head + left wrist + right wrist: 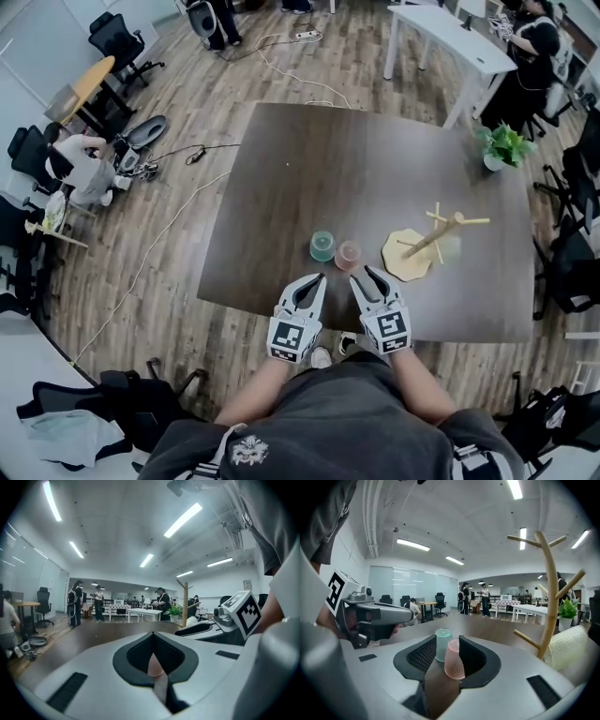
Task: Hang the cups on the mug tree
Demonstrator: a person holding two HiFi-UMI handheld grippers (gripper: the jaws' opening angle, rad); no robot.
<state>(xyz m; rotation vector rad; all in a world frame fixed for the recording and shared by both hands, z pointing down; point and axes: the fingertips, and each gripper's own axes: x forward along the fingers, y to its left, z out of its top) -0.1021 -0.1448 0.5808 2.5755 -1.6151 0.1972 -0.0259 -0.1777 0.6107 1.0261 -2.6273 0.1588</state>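
Note:
On the dark table stand a green cup (322, 246) and a pink cup (348, 254), side by side. Right of them is the wooden mug tree (433, 238), with a whitish cup (449, 249) at it. My right gripper (364, 273) is open just short of the pink cup, with nothing between its jaws. In the right gripper view, the pink cup (453, 659) and green cup (443, 644) show beyond the gap, the tree (547, 592) to the right. My left gripper (317, 278) is shut and empty, near the table's front edge below the green cup.
A potted plant (502, 148) stands at the table's far right corner. Around the table (309, 169) are office chairs, white desks, people and cables on the wooden floor. The table's near edge runs just under both grippers.

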